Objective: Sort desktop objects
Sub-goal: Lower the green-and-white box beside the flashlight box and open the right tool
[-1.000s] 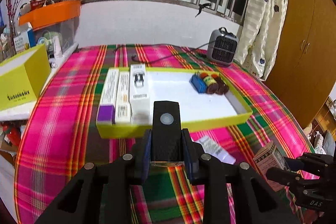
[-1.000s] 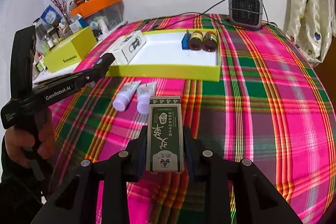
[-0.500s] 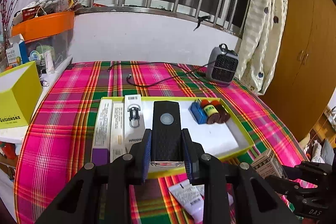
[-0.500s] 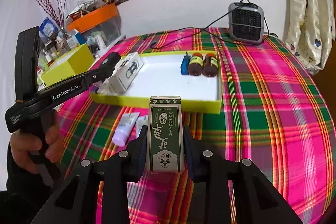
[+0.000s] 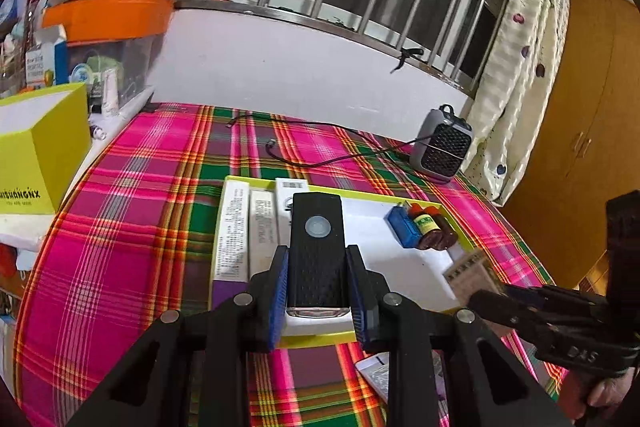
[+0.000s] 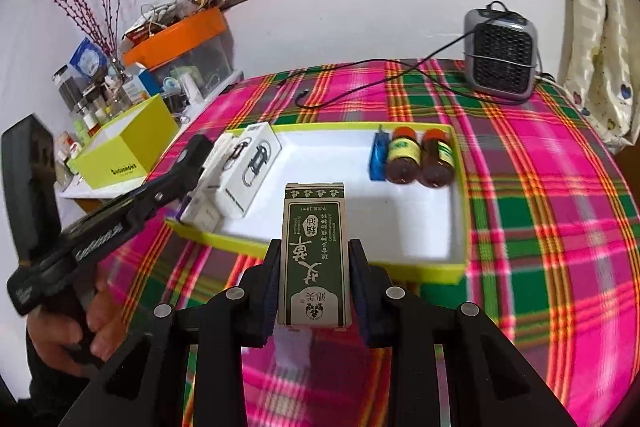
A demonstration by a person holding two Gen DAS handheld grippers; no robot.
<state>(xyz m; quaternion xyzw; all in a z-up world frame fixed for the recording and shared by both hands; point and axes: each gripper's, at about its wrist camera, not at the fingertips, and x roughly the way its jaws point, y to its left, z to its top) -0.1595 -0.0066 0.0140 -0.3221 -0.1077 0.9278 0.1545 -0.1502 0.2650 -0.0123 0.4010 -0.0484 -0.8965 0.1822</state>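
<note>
While hovering over the near edge of the yellow-rimmed tray (image 5: 256,183), left gripper (image 5: 317,291) clamped on a black device (image 5: 317,247), beside the white boxes (image 5: 244,231) lined up at the tray's left end. Further right, right gripper (image 6: 314,287) squeezing a green carton (image 6: 314,259) above the tray's front rim, brown bottles (image 6: 420,157) lying in the far right corner.

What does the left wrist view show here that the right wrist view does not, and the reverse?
Only the left wrist view: the black device clamped in the left gripper, and a wooden wardrobe. Only the right wrist view: the face of the green box clamped in the right gripper, and pink-budded branches. Both: the yellow tray, two brown bottles, the small heater.
</note>
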